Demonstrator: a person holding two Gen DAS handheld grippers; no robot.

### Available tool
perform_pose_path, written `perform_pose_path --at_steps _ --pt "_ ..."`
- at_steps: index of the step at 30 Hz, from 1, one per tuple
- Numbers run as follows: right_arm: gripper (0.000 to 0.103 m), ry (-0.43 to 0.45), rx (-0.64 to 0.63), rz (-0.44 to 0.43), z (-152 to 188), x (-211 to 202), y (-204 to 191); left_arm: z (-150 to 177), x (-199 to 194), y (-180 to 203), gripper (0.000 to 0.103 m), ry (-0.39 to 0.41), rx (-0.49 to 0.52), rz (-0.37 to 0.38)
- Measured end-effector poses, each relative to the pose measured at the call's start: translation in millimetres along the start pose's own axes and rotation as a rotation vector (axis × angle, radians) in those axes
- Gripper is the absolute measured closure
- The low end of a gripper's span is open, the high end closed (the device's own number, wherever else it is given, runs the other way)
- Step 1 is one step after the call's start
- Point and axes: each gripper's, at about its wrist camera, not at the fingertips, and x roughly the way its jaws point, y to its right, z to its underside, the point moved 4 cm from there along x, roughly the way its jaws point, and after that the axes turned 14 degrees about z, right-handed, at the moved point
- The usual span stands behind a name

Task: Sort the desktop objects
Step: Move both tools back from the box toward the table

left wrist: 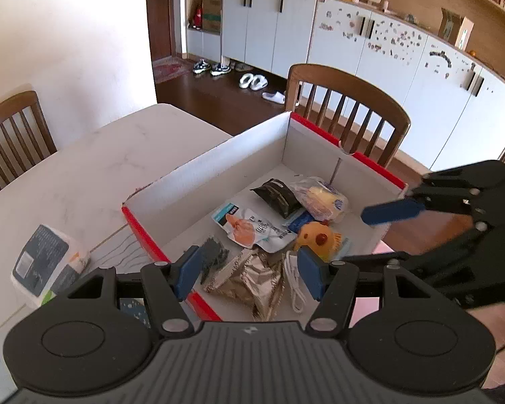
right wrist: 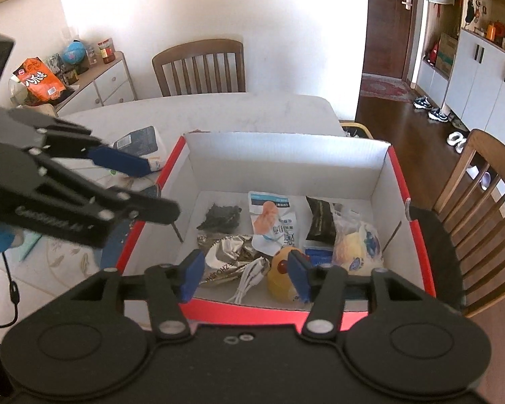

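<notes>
A red-rimmed white cardboard box (left wrist: 219,155) (right wrist: 286,155) stands on the white table. In it lie a yellow rubber duck (left wrist: 318,237) (right wrist: 279,277), a silver foil packet (left wrist: 252,279) (right wrist: 225,256), a white cable (left wrist: 294,282) (right wrist: 249,279), a white snack pouch (left wrist: 249,225) (right wrist: 272,222), a black packet (left wrist: 277,195) (right wrist: 320,222), a dark clump (left wrist: 213,256) (right wrist: 222,217) and a bagged yellow item (left wrist: 323,198) (right wrist: 357,245). My left gripper (left wrist: 249,274) is open and empty above the box's near edge. My right gripper (right wrist: 247,274) is open and empty over the box too.
A tissue pack (left wrist: 47,262) (right wrist: 141,148) lies on the table left of the box. Wooden chairs (left wrist: 346,107) (right wrist: 198,67) stand around the table. The right gripper shows in the left wrist view (left wrist: 390,210); the left gripper shows in the right wrist view (right wrist: 121,161).
</notes>
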Motion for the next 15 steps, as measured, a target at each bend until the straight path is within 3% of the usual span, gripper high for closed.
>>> perform_pose_path --at_steps 6,15 --pt "0.026 0.017 0.012 -0.047 -1 -3 -4 22 -16 4 0.041 0.025 -0.030 -0.001" --pt "0.017 0.011 0.028 -0.062 3 0 -11 51 -33 3 0.031 0.048 -0.072 -0.018"
